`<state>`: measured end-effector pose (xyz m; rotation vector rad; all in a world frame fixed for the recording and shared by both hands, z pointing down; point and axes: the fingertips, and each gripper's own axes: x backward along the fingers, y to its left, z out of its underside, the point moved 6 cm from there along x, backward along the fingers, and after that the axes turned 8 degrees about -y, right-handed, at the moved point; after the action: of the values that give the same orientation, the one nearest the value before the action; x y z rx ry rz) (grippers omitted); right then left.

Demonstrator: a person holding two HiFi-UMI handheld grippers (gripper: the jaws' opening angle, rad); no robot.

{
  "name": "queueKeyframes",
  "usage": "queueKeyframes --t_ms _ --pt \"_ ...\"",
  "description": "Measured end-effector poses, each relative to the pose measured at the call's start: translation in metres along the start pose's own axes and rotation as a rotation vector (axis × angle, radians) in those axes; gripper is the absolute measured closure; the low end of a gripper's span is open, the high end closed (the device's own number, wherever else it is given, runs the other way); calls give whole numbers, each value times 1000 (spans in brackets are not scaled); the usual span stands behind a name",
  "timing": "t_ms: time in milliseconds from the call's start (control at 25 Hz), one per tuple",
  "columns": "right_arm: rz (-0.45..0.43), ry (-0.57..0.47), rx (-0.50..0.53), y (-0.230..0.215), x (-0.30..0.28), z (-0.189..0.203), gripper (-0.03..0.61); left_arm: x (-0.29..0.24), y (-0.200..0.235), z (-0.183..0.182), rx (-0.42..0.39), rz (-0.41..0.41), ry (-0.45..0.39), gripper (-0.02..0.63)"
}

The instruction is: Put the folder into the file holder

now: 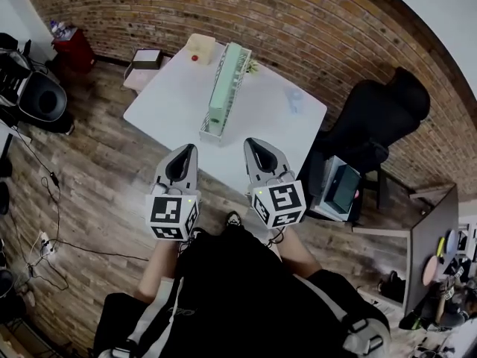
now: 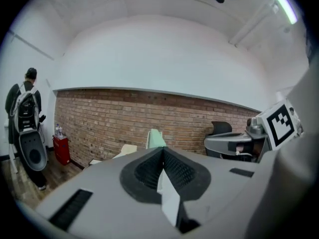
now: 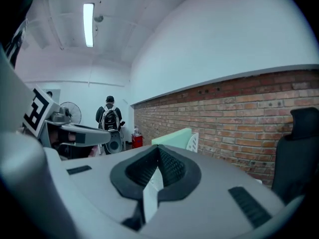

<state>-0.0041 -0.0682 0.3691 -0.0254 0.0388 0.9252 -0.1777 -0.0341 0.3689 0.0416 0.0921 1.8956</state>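
Observation:
A pale green folder (image 1: 225, 88) stands upright in a white wire file holder (image 1: 212, 131) on the white table (image 1: 171, 99). It also shows beyond the jaws in the left gripper view, as the folder (image 2: 155, 139), and in the right gripper view, as the folder (image 3: 174, 137) beside the holder's white end (image 3: 193, 141). My left gripper (image 1: 185, 152) and right gripper (image 1: 255, 146) hang side by side at the table's near edge, short of the holder. Both are shut with nothing between the jaws, the left gripper (image 2: 162, 151) and the right gripper (image 3: 158, 151) alike.
A cream box (image 1: 200, 48) with a red object sits at the table's far end, and a clear item (image 1: 294, 101) lies right of the holder. A black office chair (image 1: 380, 118) stands to the right. A person with a backpack (image 2: 25, 113) stands at the left.

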Motion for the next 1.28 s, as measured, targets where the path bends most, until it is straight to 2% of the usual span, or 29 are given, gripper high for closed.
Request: queueKeyframes --t_ms 160,320,520,720,1280 --pt "21 -98 49 -11 9 -40 569 0 -9 -34 -44 -19 -99 592" --pt "26 -169 96 -16 21 -57 569 9 -15 -54 -93 -58 -206 592" --pt "11 -190 107 -10 25 -54 569 15 -12 -47 -50 -91 -208 592" --pt "3 -192 107 -10 23 -52 569 14 -17 -50 -79 -78 -208 592" --pt "-36 -182 98 -4 15 -45 571 19 -6 -43 -70 -117 -192 592"
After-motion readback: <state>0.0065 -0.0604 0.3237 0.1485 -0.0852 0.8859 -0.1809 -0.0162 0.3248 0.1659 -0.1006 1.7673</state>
